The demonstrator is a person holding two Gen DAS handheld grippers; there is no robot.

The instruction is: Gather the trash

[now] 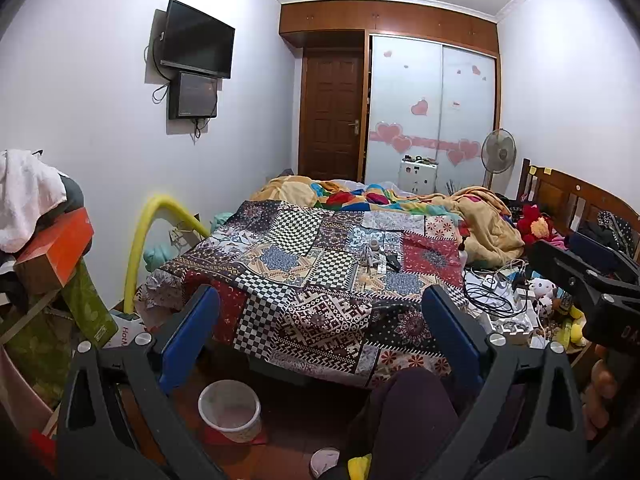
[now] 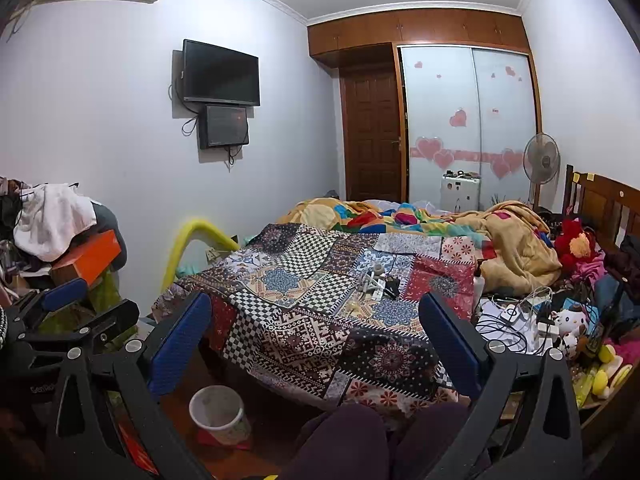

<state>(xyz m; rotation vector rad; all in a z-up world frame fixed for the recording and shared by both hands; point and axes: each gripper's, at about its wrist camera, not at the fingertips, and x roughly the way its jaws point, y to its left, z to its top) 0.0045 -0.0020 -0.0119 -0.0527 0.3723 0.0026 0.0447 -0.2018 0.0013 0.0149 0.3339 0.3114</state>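
A small pile of trash [image 1: 378, 258], pale scraps and a dark piece, lies on the patchwork bedspread [image 1: 320, 280] near the bed's middle; it also shows in the right wrist view [image 2: 378, 282]. A white waste bin [image 1: 230, 410] stands on the floor below the bed's near edge, also seen in the right wrist view [image 2: 218, 414]. My left gripper [image 1: 320, 328] is open and empty, held short of the bed. My right gripper [image 2: 316, 336] is open and empty too. The right gripper shows at the right edge of the left view [image 1: 592, 280].
A heap of clothes and an orange box [image 1: 56, 248] stands at left. Cables, chargers and soft toys [image 1: 520, 304] crowd the bed's right side. A crumpled duvet [image 1: 400, 200] covers the far half. My knees [image 2: 380, 440] are below. A fan [image 1: 498, 152] stands by the wardrobe.
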